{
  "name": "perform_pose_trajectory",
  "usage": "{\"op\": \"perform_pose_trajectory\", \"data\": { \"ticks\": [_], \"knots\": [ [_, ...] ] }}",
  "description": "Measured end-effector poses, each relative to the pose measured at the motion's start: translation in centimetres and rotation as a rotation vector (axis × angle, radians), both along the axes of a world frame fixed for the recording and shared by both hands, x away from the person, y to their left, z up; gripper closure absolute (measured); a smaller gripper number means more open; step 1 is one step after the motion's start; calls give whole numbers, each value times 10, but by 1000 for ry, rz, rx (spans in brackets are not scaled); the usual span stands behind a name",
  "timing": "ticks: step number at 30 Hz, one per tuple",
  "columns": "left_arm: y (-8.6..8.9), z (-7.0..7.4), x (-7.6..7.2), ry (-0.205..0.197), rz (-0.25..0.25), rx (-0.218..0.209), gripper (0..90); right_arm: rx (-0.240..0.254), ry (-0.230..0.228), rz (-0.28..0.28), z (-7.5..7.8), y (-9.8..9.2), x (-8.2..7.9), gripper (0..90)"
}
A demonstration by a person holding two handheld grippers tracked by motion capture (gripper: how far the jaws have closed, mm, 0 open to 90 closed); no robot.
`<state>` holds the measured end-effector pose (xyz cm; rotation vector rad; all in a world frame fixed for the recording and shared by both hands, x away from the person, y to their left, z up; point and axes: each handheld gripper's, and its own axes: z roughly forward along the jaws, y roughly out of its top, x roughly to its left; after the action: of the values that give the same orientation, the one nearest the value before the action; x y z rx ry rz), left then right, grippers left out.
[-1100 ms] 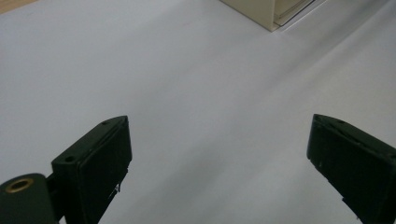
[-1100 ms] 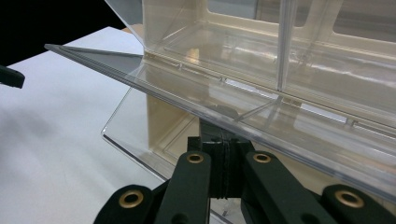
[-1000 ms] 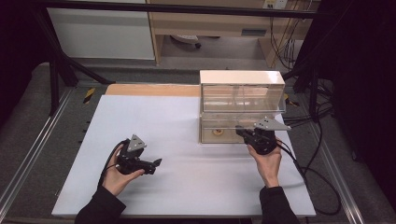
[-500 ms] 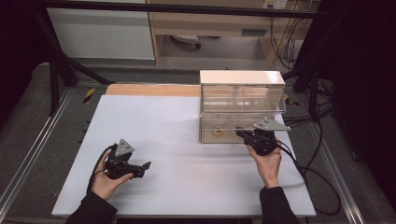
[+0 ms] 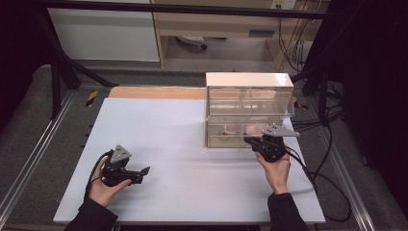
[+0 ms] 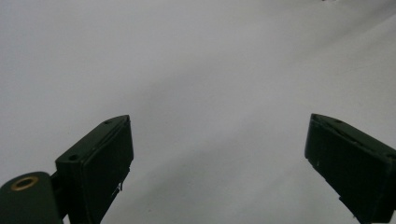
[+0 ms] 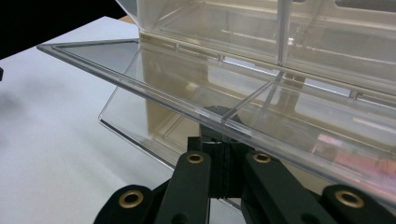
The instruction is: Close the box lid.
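Left tool [image 5: 144, 171] drawn back toward near-left desk [image 5: 163, 125] edge, jaws spread, empty. Right tool [image 5: 251, 140] unmoved, pressed together on clear drawer front [image 7: 154, 100] of clear drawer box [image 5: 248, 89] at far right. Likely step: drawer pull; next needs straight steady draw.

Your table top [image 5: 183, 144] is plain white, with a strip of bare tan wood [image 5: 156, 93] along its far edge. The storage box [image 5: 248, 108] on it is clear plastic, tinged cream at its top, and something pinkish shows blurred through its lower wall. Your left gripper [image 5: 142, 171] is black with a grey plate on top; its pads [image 6: 100, 163] are matt black, with a brass-coloured ring beside one. Your right gripper [image 5: 250, 141] is black too, with brass rings at the pivots and a grey plate. Your sleeves [image 5: 94, 219] are black.
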<state>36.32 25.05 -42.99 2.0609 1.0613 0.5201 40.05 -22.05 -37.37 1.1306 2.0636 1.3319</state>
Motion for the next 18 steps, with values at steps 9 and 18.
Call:
{"op": "perform_pose_trajectory", "data": {
  "ticks": [9, 18],
  "knots": [
    [9, -5, -3, 6, 17, -4, 77, -10, 12, -1, -3, -1, -3, 900],
    [10, -8, -4, 5, 12, 8, 77, -19, 28, -3, -10, -1, -6, 900]
  ]
}}
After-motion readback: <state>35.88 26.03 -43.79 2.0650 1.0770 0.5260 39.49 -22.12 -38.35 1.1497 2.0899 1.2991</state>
